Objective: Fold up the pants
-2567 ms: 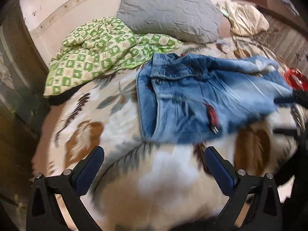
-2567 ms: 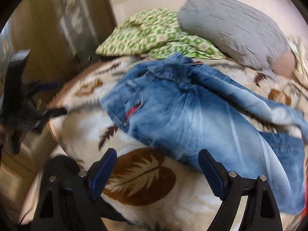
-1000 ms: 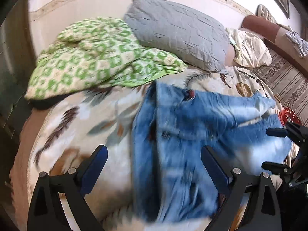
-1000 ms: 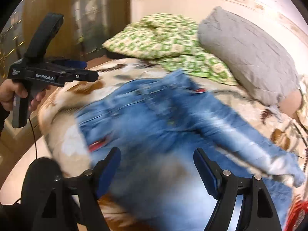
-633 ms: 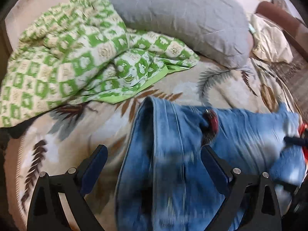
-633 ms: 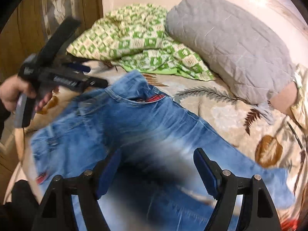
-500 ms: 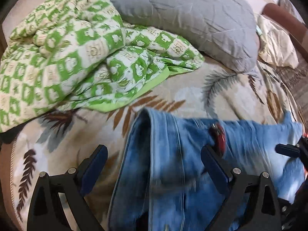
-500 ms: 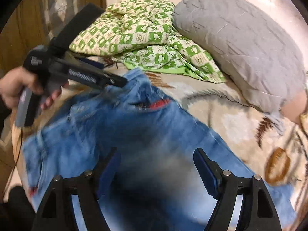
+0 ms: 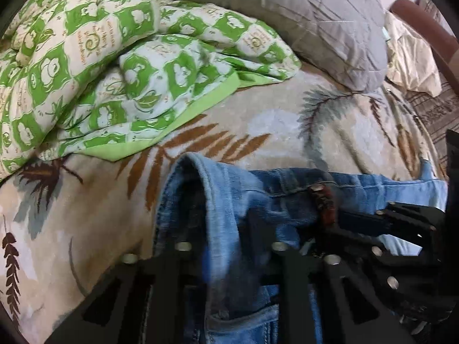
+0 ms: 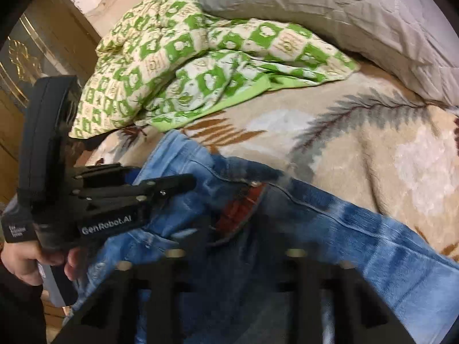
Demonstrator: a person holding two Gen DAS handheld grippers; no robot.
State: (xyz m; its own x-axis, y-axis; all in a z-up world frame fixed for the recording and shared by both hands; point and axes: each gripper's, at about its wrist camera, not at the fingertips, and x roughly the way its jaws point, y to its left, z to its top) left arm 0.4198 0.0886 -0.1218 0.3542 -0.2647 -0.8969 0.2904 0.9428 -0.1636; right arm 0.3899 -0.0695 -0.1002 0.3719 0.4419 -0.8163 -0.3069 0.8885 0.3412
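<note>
Light blue jeans (image 9: pixel 229 200) lie on a leaf-patterned blanket (image 9: pixel 258 120), waistband toward the pillows, with a red tag (image 9: pixel 325 205) at the waist. My left gripper (image 9: pixel 226 229) is shut on the waistband's left part; it also shows in the right wrist view (image 10: pixel 183 185), pinching the denim. My right gripper (image 10: pixel 229 229) is shut on the jeans (image 10: pixel 330 229) at the waistband by the red tag (image 10: pixel 241 205); it also shows in the left wrist view (image 9: pixel 330 226). One leg runs off to the right.
A green checked quilt (image 9: pixel 86 71) is bunched at the far left. A grey pillow (image 9: pixel 287 14) lies behind it, a cream pillow (image 9: pixel 410 60) at the far right. A wooden wardrobe (image 10: pixel 34 57) stands left of the bed.
Both grippers moved forward and down onto the jeans' waistband and closed on it. They were open half a second ago.
</note>
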